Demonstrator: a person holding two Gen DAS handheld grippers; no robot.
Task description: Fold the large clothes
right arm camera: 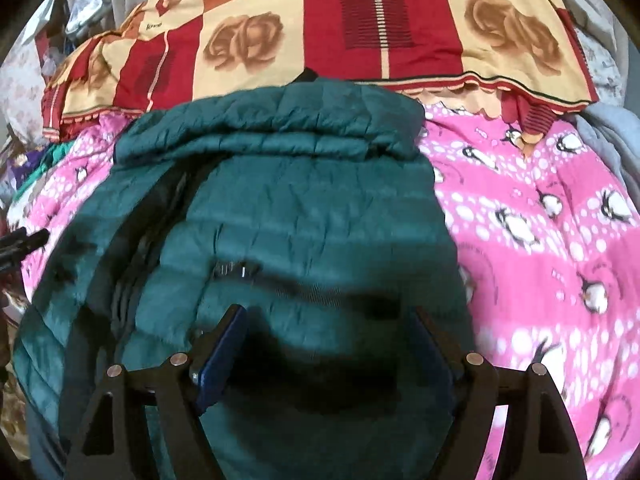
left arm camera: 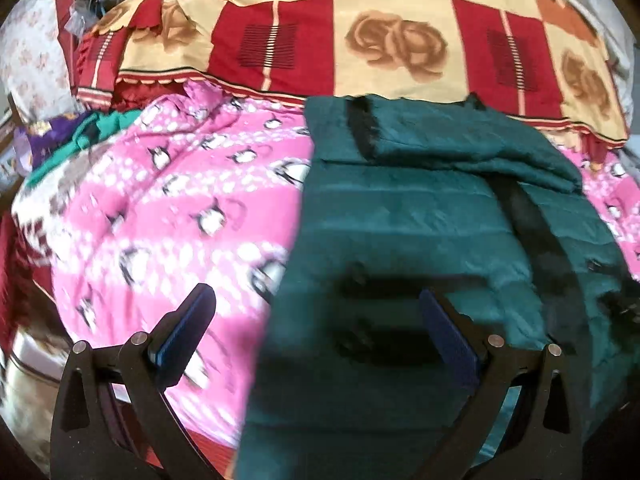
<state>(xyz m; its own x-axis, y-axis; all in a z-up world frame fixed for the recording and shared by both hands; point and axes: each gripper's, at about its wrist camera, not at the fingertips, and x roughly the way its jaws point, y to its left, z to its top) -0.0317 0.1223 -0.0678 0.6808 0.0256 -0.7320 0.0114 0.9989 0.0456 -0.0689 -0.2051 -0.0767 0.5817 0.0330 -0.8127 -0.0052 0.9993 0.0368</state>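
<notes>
A dark green quilted jacket [left arm camera: 432,220] lies spread on a pink penguin-print blanket [left arm camera: 168,208], its far end folded over itself. My left gripper [left arm camera: 316,300] is open and empty, hovering over the jacket's near left edge, one finger over the blanket and one over the jacket. In the right wrist view the jacket [right arm camera: 288,208] fills the middle, with a black zipper strip running down its left part. My right gripper [right arm camera: 328,316] is open and empty just above the jacket's near part. The left gripper's tip shows at the left edge of the right wrist view [right arm camera: 24,240].
A red and cream rose-patterned quilt [left arm camera: 360,40] lies behind the jacket across the bed. Purple and green clothes [left arm camera: 72,136] are heaped at the far left. A grey cloth [right arm camera: 604,140] lies at the right edge. The pink blanket [right arm camera: 540,240] extends right of the jacket.
</notes>
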